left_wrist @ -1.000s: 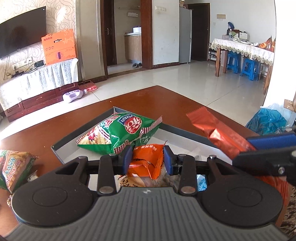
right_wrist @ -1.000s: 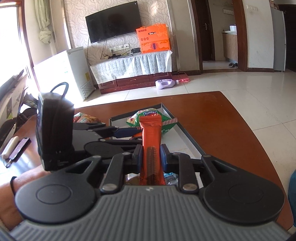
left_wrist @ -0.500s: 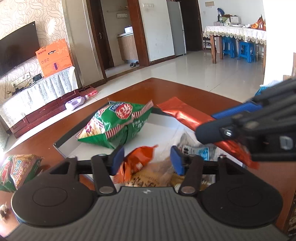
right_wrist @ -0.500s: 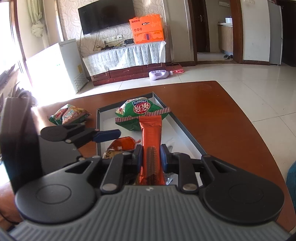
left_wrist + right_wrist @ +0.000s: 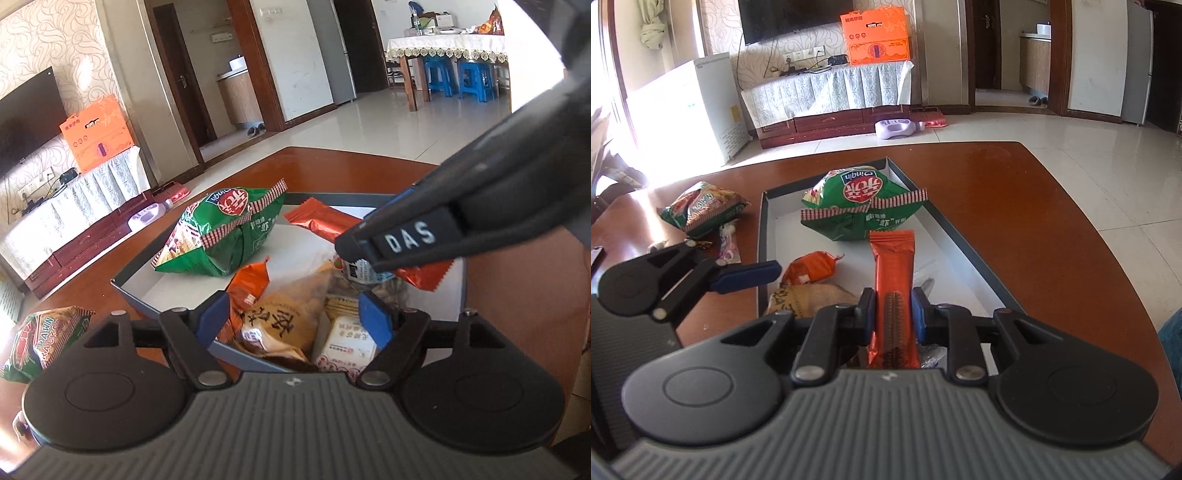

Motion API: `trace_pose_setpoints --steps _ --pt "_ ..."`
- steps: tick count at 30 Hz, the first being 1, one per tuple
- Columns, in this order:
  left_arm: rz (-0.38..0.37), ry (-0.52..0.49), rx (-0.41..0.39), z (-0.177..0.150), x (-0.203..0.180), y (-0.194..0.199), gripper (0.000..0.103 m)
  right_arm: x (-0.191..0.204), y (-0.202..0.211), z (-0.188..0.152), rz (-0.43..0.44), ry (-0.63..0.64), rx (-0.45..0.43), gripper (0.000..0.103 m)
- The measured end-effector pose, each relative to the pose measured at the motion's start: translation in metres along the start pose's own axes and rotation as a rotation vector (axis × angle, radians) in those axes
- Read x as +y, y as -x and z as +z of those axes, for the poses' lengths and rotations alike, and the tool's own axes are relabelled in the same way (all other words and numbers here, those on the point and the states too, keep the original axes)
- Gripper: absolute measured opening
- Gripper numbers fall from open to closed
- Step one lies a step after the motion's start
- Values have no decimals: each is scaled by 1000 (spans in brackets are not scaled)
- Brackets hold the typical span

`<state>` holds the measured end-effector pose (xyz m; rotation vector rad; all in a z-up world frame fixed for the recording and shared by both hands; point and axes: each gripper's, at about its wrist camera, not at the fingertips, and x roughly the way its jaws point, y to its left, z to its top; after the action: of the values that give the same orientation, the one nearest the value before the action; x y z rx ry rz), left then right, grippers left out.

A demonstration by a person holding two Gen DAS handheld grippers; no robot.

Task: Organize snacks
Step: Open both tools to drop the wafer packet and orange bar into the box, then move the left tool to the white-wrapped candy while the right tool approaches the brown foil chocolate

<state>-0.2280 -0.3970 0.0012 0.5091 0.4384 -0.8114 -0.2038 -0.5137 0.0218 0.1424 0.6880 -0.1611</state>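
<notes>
The right gripper (image 5: 893, 314) clamps the near end of an orange-red wafer bar (image 5: 892, 266), its jaws pinched on the wrapper, low over the near half of a shallow grey tray (image 5: 964, 247) on a brown wooden table (image 5: 1034, 229). In the right wrist view the bar's long axis runs straight toward 12 o'clock, in line with the fingers, and its free end almost reaches a puffed green chip bag (image 5: 860, 206) lying in the tray's far half.

The left gripper (image 5: 293, 319) hangs at the tray's near edge with jaws spread wide and nothing between them. Directly under that gap lie a tan biscuit pack (image 5: 284, 325), a small orange packet (image 5: 247, 284) and a white-wrapped pack (image 5: 343, 347), bunched in the near corner.

In the left wrist view the right gripper comes in from 2 o'clock, carrying the bar slantwise above the pile.

The bar seems bound for the bare white strip along the tray's right wall, at about 1 o'clock from the right gripper; laying it parallel to that wall would probably need only a short drop and release.

Outside the tray, at 10 o'clock in the right wrist view, a prawn cracker bag (image 5: 701, 210) lies on the table, nearer the empty left gripper.
</notes>
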Motion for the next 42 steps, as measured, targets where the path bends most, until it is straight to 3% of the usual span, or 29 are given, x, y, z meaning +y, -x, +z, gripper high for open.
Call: trace_pose_setpoints --steps 9,13,20,24,32,42 --pt "-14 2 -23 -4 -4 16 83 -2 0 -1 -3 -25 -7 25" --pt "-15 3 -27 -5 -4 19 83 -8 3 -1 6 -62 -18 41" --pt "-17 7 -38 -6 -4 24 83 -14 19 -4 23 -115 -57 42" --pt "-14 10 -46 -7 -2 30 83 -15 37 -5 41 -153 -125 73" --pt "14 73 -55 -11 23 48 83 13 47 1 119 -119 -196 74" --pt "125 91 -33 -38 85 78 83 74 26 11 227 -45 -177 74"
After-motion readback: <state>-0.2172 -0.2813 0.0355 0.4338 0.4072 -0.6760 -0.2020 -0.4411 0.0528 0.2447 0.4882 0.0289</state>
